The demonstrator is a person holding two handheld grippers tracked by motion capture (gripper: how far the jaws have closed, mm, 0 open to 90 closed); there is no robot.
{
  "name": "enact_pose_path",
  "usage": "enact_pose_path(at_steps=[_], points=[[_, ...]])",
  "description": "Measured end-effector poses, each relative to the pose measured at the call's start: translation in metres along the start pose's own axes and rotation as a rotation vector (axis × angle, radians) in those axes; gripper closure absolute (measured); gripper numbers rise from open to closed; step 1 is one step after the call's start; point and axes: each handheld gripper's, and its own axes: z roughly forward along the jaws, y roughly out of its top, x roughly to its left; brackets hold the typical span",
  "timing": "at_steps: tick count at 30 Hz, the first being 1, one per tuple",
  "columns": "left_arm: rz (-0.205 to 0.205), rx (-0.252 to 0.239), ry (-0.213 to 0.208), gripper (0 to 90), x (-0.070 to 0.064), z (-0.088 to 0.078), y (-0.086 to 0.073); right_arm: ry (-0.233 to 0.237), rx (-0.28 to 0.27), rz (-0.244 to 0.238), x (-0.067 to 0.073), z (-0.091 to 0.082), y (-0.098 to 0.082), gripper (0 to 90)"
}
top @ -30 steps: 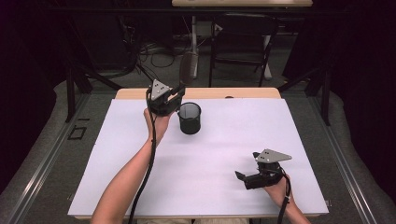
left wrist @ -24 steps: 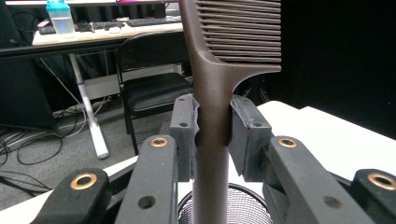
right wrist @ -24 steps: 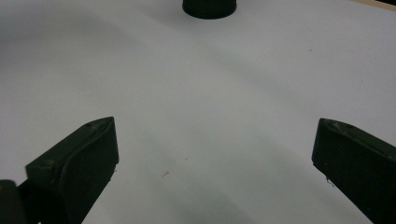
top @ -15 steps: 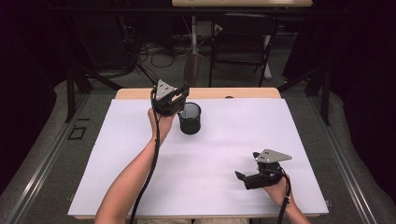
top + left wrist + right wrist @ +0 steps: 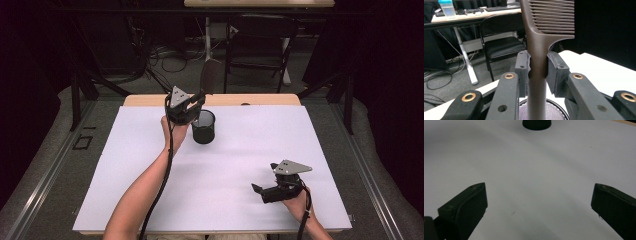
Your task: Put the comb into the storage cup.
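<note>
Left gripper view showed the left tool (image 5: 537,72) clenched on the brown comb's (image 5: 537,37) handle, holding it upright, teeth uppermost, directly above the black mesh cup (image 5: 204,127) near the surface's (image 5: 125,165) far edge, probably so it could drop in handle first. Near the right front corner, the right tool (image 5: 260,191) rested with its jaws released.

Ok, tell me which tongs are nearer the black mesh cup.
Left. The left tongs hold a brown comb right above the black mesh cup; the right tongs sit open, far away near the table's front.
</note>
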Motion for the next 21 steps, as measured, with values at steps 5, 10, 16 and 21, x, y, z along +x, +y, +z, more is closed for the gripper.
enact_pose_path(at_steps=[5, 10, 16, 21], points=[[0.003, 0.008, -0.002, 72.5, 0.0002, 0.0018, -0.0014, 0.0, 0.0, 0.0, 0.0, 0.0, 0.0, 0.1], [0.009, 0.015, -0.007, 72.5, -0.0005, 0.0035, -0.0024, -0.002, 0.0, 0.004, -0.0001, 0.0, -0.0001, 0.2], [0.007, 0.023, -0.011, 72.4, -0.0013, 0.0058, -0.0042, -0.002, 0.0, 0.003, -0.0002, -0.0001, -0.0001, 0.1], [0.015, 0.034, -0.01, 72.5, -0.0023, 0.0077, -0.0055, -0.002, -0.002, 0.001, -0.0004, -0.0001, -0.0001, 0.1]])
